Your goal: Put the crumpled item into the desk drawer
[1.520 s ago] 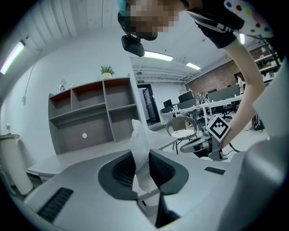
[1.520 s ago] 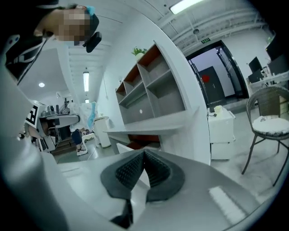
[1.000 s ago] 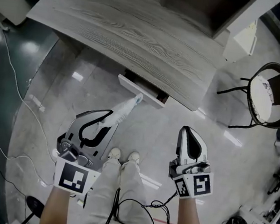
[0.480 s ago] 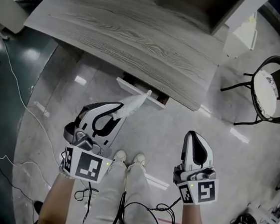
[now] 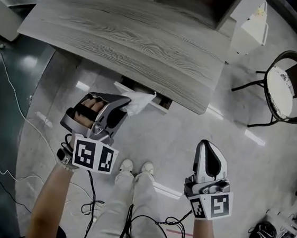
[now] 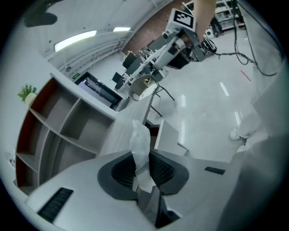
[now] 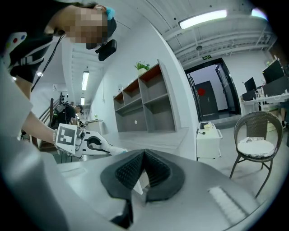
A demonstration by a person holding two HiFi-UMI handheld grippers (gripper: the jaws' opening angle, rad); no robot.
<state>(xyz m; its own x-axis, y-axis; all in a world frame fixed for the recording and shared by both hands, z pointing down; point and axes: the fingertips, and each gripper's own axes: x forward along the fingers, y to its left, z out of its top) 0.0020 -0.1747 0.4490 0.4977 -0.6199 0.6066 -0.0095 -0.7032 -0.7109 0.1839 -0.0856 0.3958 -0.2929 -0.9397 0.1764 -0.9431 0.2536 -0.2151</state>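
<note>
Room: glossy grey floor [image 5: 178, 140] with a grey wood-grain desk [image 5: 131, 39] at the top of the head view; the person stands facing it, white shoes [image 5: 135, 167] below the desk edge.
Drawer: small white-fronted drawer [image 5: 159, 105] pulled partly out from under the desk's near edge, with its dark inside showing behind the front; in the left gripper view its white front [image 6: 169, 140] lies just past the jaws.
Crumpled item: white crumpled tissue [image 5: 140, 102], pinched at its lower end and sticking out beyond the jaw tips; in the head view its free end overlaps the drawer front, and I cannot tell whether it touches.
Left gripper: left gripper [image 5: 124, 105] is rolled onto its side and points at the drawer; its jaws are clamped on the tissue [image 6: 140, 144], which stands up between the ribbed pads [image 6: 161, 170].
Left hand: fingers [image 5: 90, 108] show wrapped inside the handle.
Right gripper: right gripper [image 5: 209, 149] hangs low on the person's right, well apart from the desk, pointing forward; its pads [image 7: 128, 173] are pressed together with nothing between them.
Surroundings: wicker chair [image 5: 287, 91] with a pale seat to the right, small white cabinet [image 5: 253, 26] beside the desk, open shelf unit [image 7: 146, 103] behind it, thin cables [image 5: 13, 89] trailing across the floor on the left.
</note>
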